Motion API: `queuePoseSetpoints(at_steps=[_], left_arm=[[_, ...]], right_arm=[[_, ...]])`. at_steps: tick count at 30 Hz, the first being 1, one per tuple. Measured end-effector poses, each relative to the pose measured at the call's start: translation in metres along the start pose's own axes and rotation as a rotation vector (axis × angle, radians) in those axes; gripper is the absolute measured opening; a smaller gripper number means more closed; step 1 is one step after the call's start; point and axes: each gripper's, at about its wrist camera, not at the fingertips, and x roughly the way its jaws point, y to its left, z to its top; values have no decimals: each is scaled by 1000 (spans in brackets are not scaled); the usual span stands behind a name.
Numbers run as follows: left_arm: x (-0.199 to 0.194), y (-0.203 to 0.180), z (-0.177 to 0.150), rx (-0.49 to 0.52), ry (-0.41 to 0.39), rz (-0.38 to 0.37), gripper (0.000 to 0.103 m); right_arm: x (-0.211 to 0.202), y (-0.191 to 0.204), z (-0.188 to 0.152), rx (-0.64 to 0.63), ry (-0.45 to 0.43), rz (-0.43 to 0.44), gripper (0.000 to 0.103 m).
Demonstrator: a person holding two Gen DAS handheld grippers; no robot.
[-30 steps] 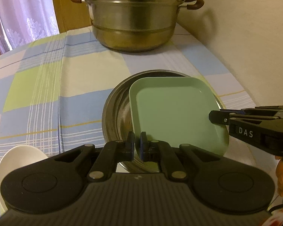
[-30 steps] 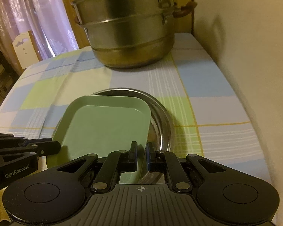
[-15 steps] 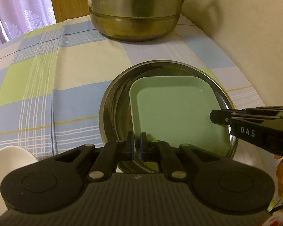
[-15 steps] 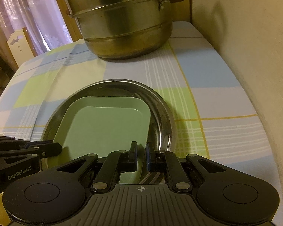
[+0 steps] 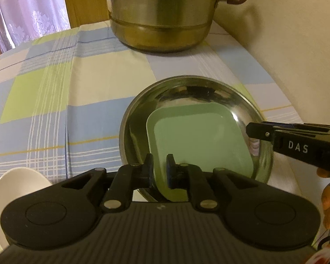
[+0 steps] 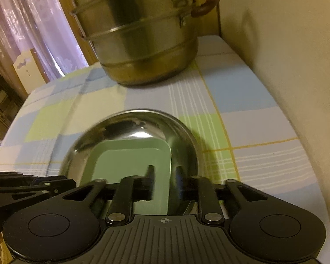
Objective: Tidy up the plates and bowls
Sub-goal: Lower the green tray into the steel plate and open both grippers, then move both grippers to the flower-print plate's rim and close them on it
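A pale green square plate (image 5: 198,140) lies inside a round steel bowl (image 5: 129,118) on the checked tablecloth. My left gripper (image 5: 160,168) straddles the plate's near corner; its jaws are opening, with the rim between them in a narrow gap. In the right wrist view the same green plate (image 6: 129,160) sits in the steel bowl (image 6: 187,132). My right gripper (image 6: 165,176) is over the plate's right edge; its jaws are opening and stand clearly apart around the rim. Each gripper also shows at the side of the other's view.
A tall steel steamer pot (image 5: 162,22) with brown handles stands at the back of the table. A white bowl (image 5: 17,184) sits at the near left. A cream wall (image 5: 297,44) runs along the table's right side. A curtain hangs at the far left.
The green plate has sunk from above the steel bowl's rim down into the bowl. Both grippers, shut on its rim before, now have their jaws apart.
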Motion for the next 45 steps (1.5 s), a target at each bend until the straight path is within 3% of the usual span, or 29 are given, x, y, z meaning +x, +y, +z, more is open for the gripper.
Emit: queuePoseSetpoints(at_steps=[2, 17, 32, 45], left_arm=[[-10, 0, 0, -4, -11, -7, 11], [-83, -2, -32, -15, -33, -12, 16], [-127, -5, -73, -52, -41, -6, 17], [-144, -2, -98, -78, -31, 0, 17]], right_arm=[[-10, 1, 1, 0, -22, 11, 39], [-82, -1, -19, 38, -59, 88, 52], [-129, 7, -52, 21, -46, 123, 55], [-144, 19, -73, 0, -29, 150, 55]])
